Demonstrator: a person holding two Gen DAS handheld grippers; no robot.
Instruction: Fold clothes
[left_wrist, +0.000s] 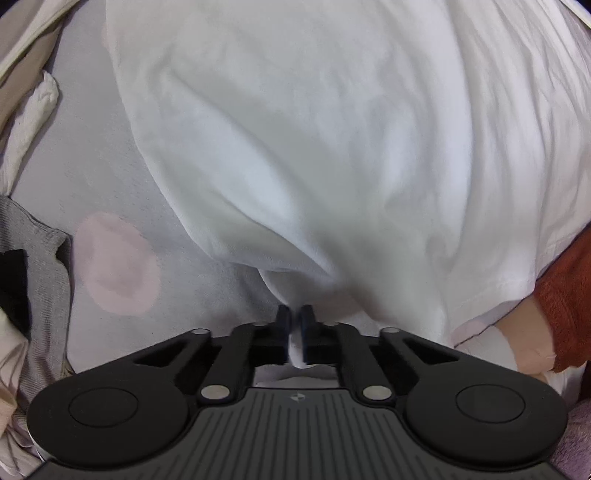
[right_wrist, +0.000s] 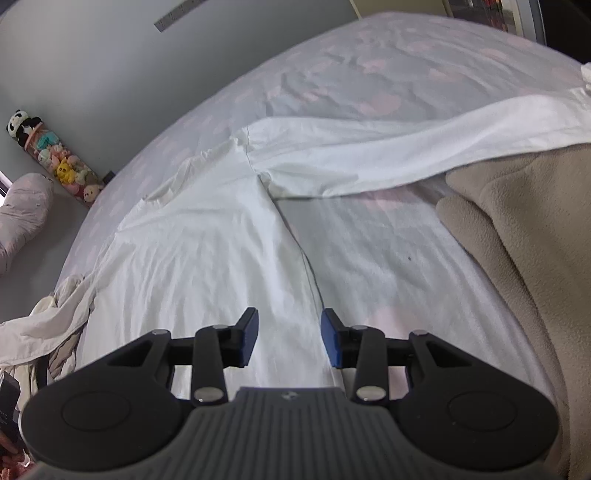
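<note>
A white T-shirt (left_wrist: 314, 147) filled most of the left-wrist view, its thin cotton drawn into long wrinkles that ran down to a bunched edge at lower centre; in the right-wrist view the same garment (right_wrist: 192, 251) lay spread on the bed, one sleeve (right_wrist: 388, 155) stretched toward the upper right of the frame. The left gripper (left_wrist: 294, 332) was closed on that bunched edge, a tongue of white cloth pinched between its blue pads. The right gripper (right_wrist: 289, 339) stood with its jaws wide apart and nothing between them, hovering over the shirt's side seam at lower centre. The fabric appeared light, limp and non-slippery; it would likely sag from any single hold, so hems, seams and corners seemed the soundest places to grip, two points at once. Beneath the shirt lay a pale bedsheet with pink dots (left_wrist: 118, 266). A beige fleece blanket (right_wrist: 517, 258) occupied the right edge of the right-wrist view, and a rust-red sleeve (left_wrist: 569, 295) showed at the right edge of the left-wrist view. A grey garment (left_wrist: 40, 251) lay at the left edge, and a tube of plush toys (right_wrist: 55, 158) stood at the far left by the wall.
</note>
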